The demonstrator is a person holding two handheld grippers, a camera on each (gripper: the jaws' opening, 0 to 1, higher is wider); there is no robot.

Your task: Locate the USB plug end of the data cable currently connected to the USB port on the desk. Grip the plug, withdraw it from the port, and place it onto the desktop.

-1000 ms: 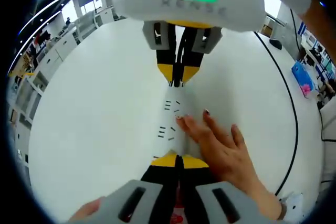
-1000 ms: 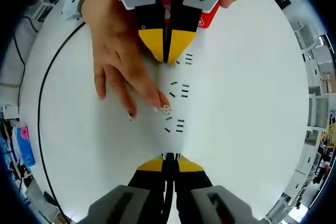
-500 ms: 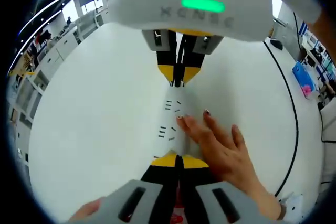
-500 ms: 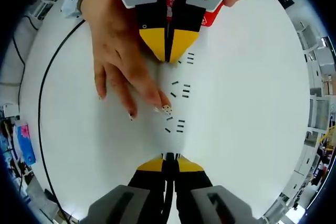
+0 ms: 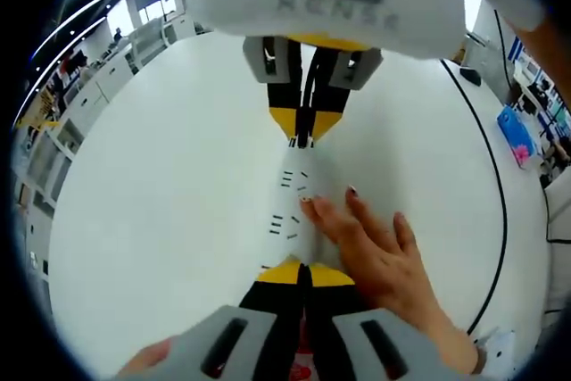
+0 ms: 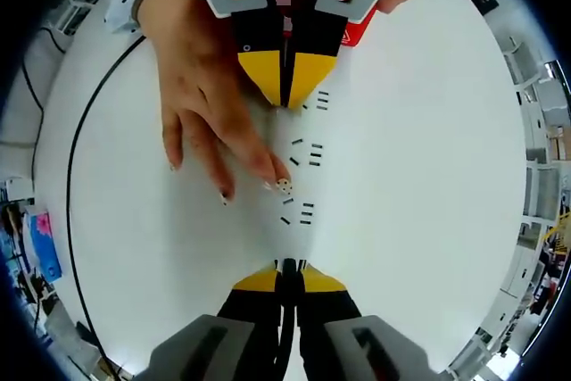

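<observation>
**Hand-held gripper pair parked nose to nose, plug not yet located**

Left hand-held gripper [image 5: 299,276] has its jaws together on nothing, yellow tips down at the worktop [image 5: 161,176]; right hand-held gripper [image 6: 287,272] likewise, jaws together and nothing between them. They face each other across a short row of small black slot marks [image 6: 303,176]. We read this as a start pose that brackets the socket area, not a grasp.

A bare hand [image 6: 201,104] lies flat on the worktop between them, fingertips just beside the slot marks; probably it is steadying or pointing out the socket strip. We cannot tell whether any of these slots is the USB port.

The black cable [image 5: 500,185] runs in a long arc across the worktop, well apart from both sets of tips and on the far side of the hand. We take it for the data cable; its plug end is too small or hidden for us to place.

Our judgement: task barely begun. Next we trace the cable to its plug, then open one hand-held gripper. The risk is gripping cable instead of plug body.
</observation>
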